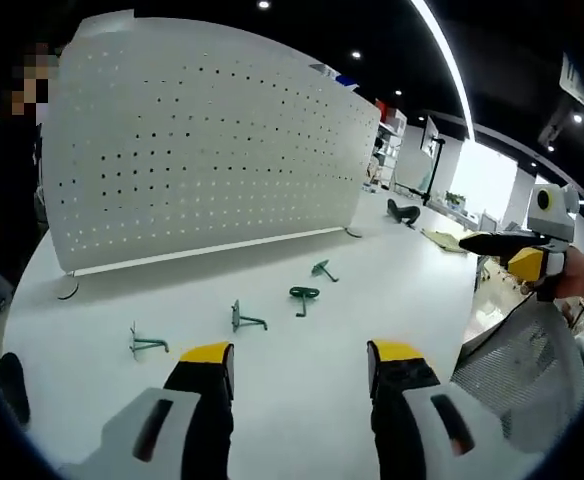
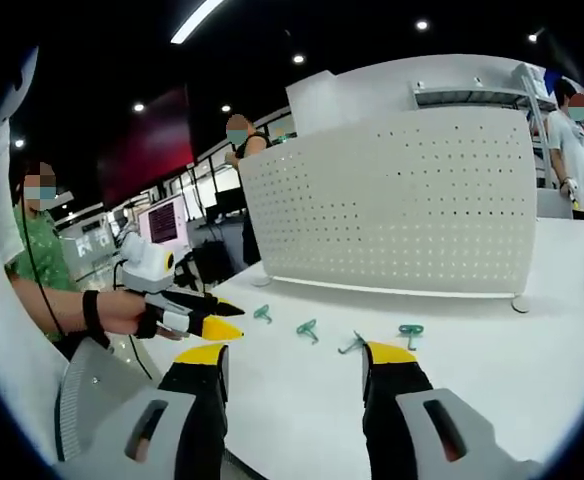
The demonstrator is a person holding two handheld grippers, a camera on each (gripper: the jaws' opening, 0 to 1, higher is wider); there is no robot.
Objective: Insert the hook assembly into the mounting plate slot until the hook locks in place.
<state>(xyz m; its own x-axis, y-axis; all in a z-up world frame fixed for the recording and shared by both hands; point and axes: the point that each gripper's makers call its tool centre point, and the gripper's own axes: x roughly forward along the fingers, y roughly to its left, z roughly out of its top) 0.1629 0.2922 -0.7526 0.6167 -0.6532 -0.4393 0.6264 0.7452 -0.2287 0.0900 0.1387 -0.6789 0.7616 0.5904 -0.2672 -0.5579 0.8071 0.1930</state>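
A white perforated mounting plate stands upright across the far side of the white table. Several green hooks lie loose in a row before it, among them one at the left, one in the middle and one further right. My left gripper is open and holds nothing, short of the hooks. My right gripper hovers off the table's right edge in a hand. In the right gripper view the plate and hooks lie ahead of my open right gripper; my left gripper enters from the left.
A grey mesh chair back stands at the table's near edge, also seen as the chair back. A person in green sits at the left, and other people stand behind the plate. Small dark items lie on the far table.
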